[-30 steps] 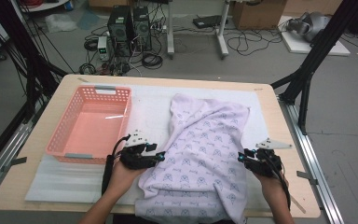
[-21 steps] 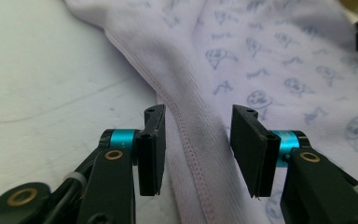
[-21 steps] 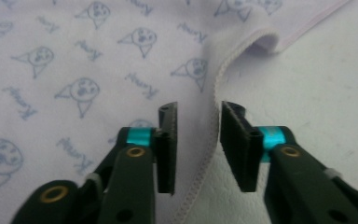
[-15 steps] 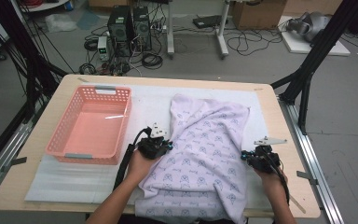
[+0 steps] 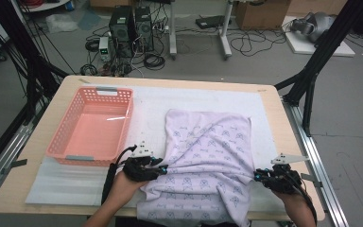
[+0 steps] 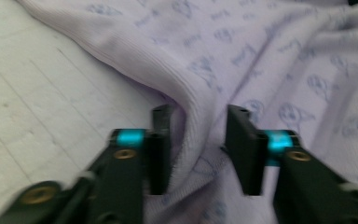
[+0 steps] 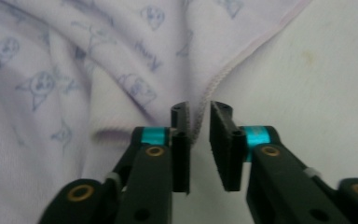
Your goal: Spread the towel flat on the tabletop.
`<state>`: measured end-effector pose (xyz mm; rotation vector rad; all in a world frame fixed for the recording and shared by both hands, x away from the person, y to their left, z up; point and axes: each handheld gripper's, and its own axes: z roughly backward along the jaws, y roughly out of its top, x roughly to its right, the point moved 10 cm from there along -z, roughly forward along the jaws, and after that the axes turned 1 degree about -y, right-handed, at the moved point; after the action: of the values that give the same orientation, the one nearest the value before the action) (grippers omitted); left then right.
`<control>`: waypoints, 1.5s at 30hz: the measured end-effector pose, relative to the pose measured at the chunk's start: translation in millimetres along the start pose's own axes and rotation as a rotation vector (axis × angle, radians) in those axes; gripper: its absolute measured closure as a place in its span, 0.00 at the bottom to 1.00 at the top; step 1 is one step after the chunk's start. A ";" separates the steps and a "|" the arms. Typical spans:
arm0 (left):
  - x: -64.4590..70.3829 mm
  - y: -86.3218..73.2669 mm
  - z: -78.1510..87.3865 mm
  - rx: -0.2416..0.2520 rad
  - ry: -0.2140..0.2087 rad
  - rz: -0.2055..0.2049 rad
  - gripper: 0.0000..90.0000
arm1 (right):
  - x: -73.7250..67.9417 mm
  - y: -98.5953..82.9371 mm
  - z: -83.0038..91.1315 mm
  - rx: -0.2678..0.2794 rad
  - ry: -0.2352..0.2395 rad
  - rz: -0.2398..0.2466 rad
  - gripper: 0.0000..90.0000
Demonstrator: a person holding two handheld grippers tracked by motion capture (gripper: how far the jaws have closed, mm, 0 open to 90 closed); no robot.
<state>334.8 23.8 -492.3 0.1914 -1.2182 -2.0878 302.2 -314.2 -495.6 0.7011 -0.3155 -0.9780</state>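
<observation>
Cloth (image 5: 208, 161), lilac with a small blue print, lies spread over the white mat (image 5: 189, 101) in the middle of the table (image 5: 274, 113), and its near end hangs past the front edge. Left of it a pink basket (image 5: 92, 125) stands on the mat with a strip of bare mat between the two. The left gripper (image 5: 161, 169) sits at the cloth's left edge; its jaws stand apart with a raised fold of that edge between them, not yet pinched. Its hand (image 5: 123, 184) comes in low from the front, the forearm angled towards the centre. Bare mat lies beyond the cloth's far edge. The right gripper (image 5: 256, 176) is at the right edge, jaws narrowly apart around the stitched hem (image 7: 209, 95), with little table between it and the right rim.
</observation>
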 end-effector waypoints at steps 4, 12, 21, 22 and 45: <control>-21.9 23.2 -10.3 0.073 0.057 0.060 0.58 | 5.2 24.0 -3.1 0.080 -0.039 0.000 0.71; -71.8 56.7 -37.4 0.131 0.204 0.155 0.64 | 4.6 51.8 -30.9 0.132 -0.025 0.029 0.69; -115.9 79.6 -71.3 0.058 0.330 0.121 0.67 | 3.7 63.4 -34.0 0.186 0.006 0.045 0.69; -119.4 82.5 -75.9 0.047 0.336 0.120 0.68 | 3.3 64.1 -33.5 0.192 0.009 0.044 0.69; -137.5 95.0 -92.3 -0.034 0.521 -0.024 0.96 | 0.2 63.3 -33.0 0.202 0.041 0.030 0.70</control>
<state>525.5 16.3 -494.8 0.6893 -0.8643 -1.9071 361.1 -278.1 -477.7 0.8965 -0.3916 -0.9098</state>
